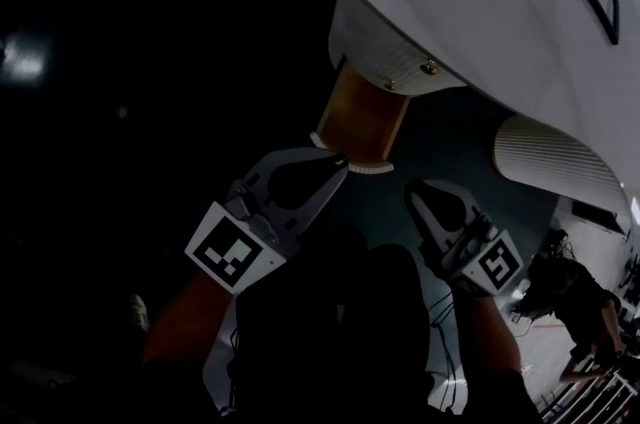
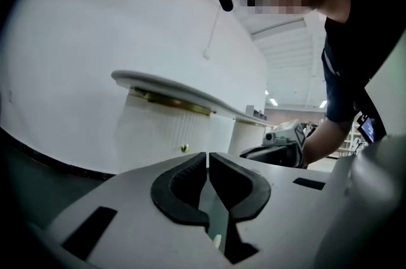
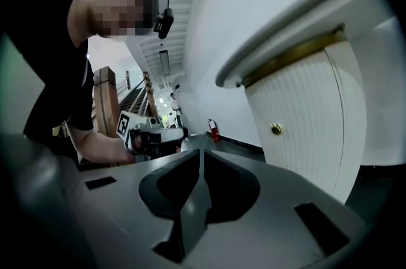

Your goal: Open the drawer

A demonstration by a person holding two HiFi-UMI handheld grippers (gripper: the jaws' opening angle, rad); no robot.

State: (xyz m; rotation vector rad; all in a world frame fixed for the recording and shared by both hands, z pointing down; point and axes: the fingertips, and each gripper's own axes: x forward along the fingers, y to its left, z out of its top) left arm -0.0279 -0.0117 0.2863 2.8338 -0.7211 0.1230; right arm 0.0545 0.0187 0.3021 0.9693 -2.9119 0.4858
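Note:
A white ribbed cabinet front [image 1: 385, 52] with small brass knobs [image 1: 430, 67] sits under a curved white tabletop [image 1: 480, 2]. Below it a brown wooden panel [image 1: 362, 117] juts out and ends in a ribbed white strip; I cannot tell whether this is a drawer. My left gripper [image 1: 338, 170] is shut and empty, its tips just short of that strip. My right gripper [image 1: 415, 195] is shut too, apart from the cabinet. The left gripper view has shut jaws [image 2: 207, 157] facing a ribbed front with a knob [image 2: 184, 148]. The right gripper view has shut jaws [image 3: 202, 153] beside a knob [image 3: 276, 129].
A second ribbed white column [image 1: 555, 162] stands to the right under the same top. A framed item [image 1: 600, 2] and papers lie on the tabletop. Another person [image 1: 570, 292] is at lower right. A red fire extinguisher [image 3: 214, 129] and wooden stairs [image 3: 108, 96] are behind.

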